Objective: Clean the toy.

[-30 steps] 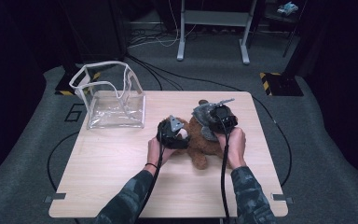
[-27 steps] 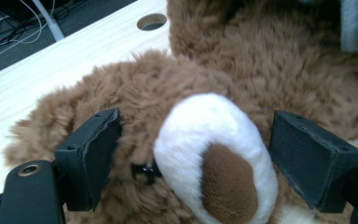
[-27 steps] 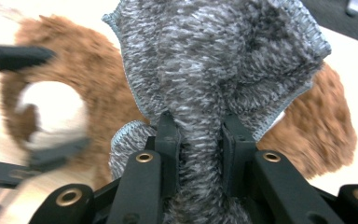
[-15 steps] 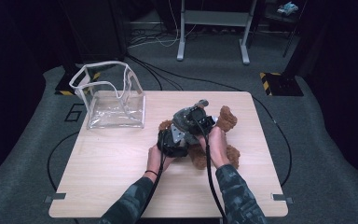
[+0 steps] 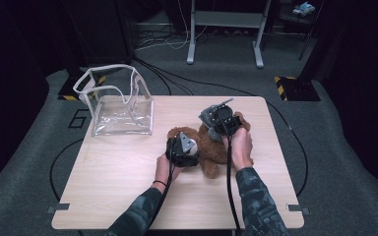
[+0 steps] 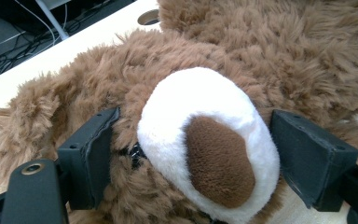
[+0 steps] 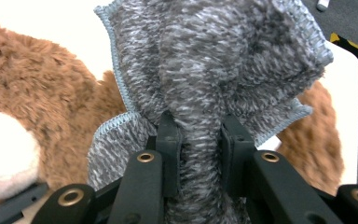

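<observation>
right gripper (image 7: 199,140): shut on grey cloth (image 7: 214,60), back over bear's body after swing to the left
left gripper (image 6: 196,158): wide, jaws around teddy bear (image 5: 211,145) snout
bear: lies mid table (image 5: 128,196), near clear bag (image 5: 115,103)
meaning: prob. wiping/dressing goes on

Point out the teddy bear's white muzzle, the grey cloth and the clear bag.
Teddy bear's white muzzle (image 6: 200,121): left gripper view, on the white plush above the brown nose.
Grey cloth (image 7: 214,60): right gripper view, on the bunched knit above the fingers.
Clear bag (image 5: 120,110): high view, on its front wall.
</observation>
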A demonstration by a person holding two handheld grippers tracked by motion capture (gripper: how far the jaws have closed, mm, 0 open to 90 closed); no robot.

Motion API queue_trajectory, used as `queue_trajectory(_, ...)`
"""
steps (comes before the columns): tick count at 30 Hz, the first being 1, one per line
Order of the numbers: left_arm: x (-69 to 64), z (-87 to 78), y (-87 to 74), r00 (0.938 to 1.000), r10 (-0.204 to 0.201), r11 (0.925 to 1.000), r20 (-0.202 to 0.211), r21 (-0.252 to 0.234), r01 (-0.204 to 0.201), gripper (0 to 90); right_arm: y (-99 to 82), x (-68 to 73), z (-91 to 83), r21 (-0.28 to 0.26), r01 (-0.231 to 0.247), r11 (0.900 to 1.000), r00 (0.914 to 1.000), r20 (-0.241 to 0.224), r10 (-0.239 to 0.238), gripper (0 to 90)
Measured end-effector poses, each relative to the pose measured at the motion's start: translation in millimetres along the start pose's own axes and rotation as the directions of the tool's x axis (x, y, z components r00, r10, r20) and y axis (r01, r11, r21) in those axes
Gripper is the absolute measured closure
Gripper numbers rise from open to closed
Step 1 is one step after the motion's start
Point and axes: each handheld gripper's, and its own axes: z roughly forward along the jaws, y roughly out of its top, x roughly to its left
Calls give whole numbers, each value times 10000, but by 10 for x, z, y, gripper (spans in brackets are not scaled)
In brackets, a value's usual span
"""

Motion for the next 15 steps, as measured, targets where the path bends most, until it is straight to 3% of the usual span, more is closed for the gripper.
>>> queue_trajectory(1,-1,-1,-1,10000,-11,10000,1,8,11,186,-49,-51,-47,-218,-297,9993,9989,-379,288,729)
queue_trajectory(8,3,-3,-1,10000,-17,10000,13,10,17,186,-211,-194,-220,-508,-556,9972,9959,-738,518,728)
queue_trajectory(11,2,-2,1,10000,-11,10000,1,19,11,186,-268,-251,-275,-617,-711,9956,9952,-724,666,728)
queue_trajectory(15,-5,4,1,10000,36,10000,-67,9,-36,186,-375,-340,-334,-372,-863,9956,9953,-482,845,729)
